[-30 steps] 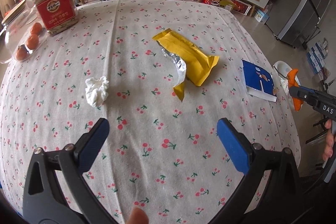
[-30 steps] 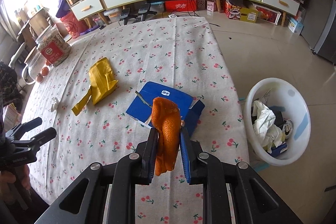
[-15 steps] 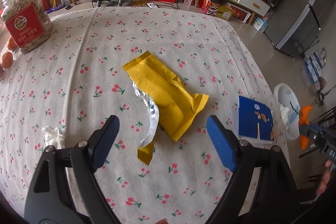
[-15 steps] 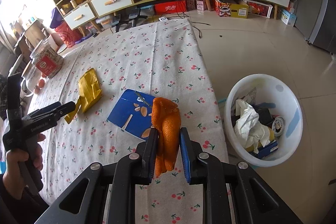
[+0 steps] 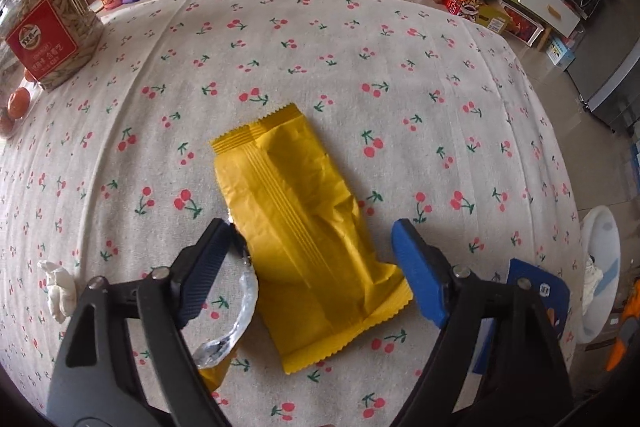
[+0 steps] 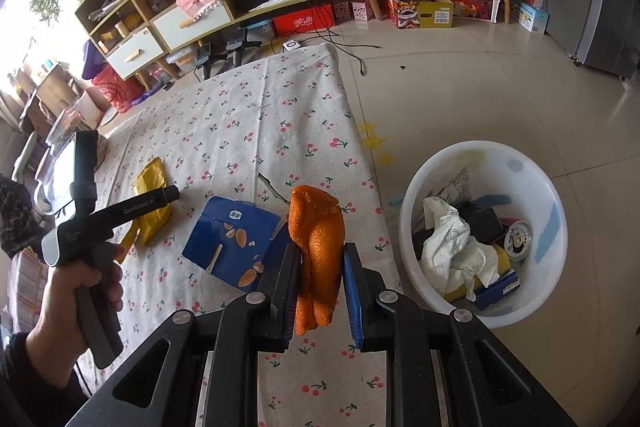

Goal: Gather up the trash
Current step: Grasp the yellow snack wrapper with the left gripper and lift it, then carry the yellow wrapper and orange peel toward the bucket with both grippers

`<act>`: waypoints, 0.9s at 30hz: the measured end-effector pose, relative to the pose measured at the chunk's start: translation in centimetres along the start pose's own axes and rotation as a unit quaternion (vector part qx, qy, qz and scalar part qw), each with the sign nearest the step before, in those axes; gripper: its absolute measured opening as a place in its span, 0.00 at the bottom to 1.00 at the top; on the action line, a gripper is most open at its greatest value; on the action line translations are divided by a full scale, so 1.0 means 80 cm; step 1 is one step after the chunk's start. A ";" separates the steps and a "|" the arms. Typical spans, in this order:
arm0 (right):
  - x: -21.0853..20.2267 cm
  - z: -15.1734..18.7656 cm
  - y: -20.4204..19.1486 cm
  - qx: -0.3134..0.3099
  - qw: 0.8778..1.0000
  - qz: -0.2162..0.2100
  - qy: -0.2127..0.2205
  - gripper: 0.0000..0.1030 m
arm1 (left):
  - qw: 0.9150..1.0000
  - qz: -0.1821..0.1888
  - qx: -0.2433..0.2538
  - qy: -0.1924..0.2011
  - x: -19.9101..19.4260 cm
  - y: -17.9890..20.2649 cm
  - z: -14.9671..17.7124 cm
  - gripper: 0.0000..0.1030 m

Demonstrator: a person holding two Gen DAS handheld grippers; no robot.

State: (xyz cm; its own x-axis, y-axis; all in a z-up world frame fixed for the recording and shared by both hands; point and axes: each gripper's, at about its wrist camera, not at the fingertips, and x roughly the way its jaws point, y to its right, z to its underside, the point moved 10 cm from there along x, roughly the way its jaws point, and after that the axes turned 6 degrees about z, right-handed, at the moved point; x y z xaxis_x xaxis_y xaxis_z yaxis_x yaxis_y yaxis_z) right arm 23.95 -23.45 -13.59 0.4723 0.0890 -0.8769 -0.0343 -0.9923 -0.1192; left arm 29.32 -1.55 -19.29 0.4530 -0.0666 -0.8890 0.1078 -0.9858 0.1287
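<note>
1. Trash seen from the left wrist: a yellow wrapper (image 5: 304,239) lies flat on the cherry-print bench (image 5: 360,67), with a torn foil strip (image 5: 236,323) curling off its left edge. The left gripper (image 5: 310,269) hangs over it, its jaws apart and just been closing, straddling the wrapper's lower half without pressing it. A crumpled white tissue (image 5: 58,289) lies at the left; a blue box (image 5: 540,303) at the right.
2. From the right wrist: the right gripper (image 6: 320,285) has its jaws clamped on an orange peel (image 6: 318,251) near the bench's right edge. The white bin (image 6: 484,231) stands on the floor beside the bench, holding paper and packaging. The person's left hand (image 6: 76,291) grips the other tool.
</note>
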 end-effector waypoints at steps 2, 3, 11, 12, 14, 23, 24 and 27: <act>0.001 -0.001 0.002 0.000 1.000 0.001 -0.002 0.21 | 1.000 0.001 0.013 0.009 -0.007 -0.003 0.004 0.68; 0.001 -0.001 0.002 0.000 1.000 0.001 -0.002 0.21 | 1.000 0.004 0.015 0.011 -0.010 -0.005 0.006 0.66; -0.003 0.001 -0.008 -0.005 1.000 -0.005 0.001 0.21 | 0.999 0.041 0.026 0.004 -0.033 -0.024 0.034 0.53; -0.002 0.003 -0.009 -0.006 1.000 -0.005 0.001 0.21 | 0.999 0.045 0.028 0.003 -0.037 -0.027 0.039 0.53; -0.002 0.005 -0.012 -0.006 1.000 -0.004 0.000 0.21 | 0.998 0.052 0.030 0.000 -0.042 -0.032 0.045 0.52; -0.004 0.013 -0.021 -0.002 1.000 -0.007 -0.001 0.21 | 0.997 0.079 0.022 -0.002 -0.063 -0.059 0.067 0.49; -0.004 0.015 -0.022 -0.001 1.000 -0.007 -0.002 0.21 | 0.996 0.082 0.020 -0.002 -0.065 -0.061 0.070 0.49; -0.004 0.019 -0.023 0.001 1.000 -0.008 -0.004 0.21 | 0.996 0.092 0.021 0.001 -0.072 -0.061 0.073 0.48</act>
State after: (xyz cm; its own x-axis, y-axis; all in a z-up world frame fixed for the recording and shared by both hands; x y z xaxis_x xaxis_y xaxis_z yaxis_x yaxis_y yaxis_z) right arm 22.53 -21.52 -13.80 0.4664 0.1065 -0.8782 -0.0274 -0.9905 -0.1347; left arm 21.03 2.74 -17.37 0.4637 -0.2462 -0.8511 -0.0134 -0.9625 0.2711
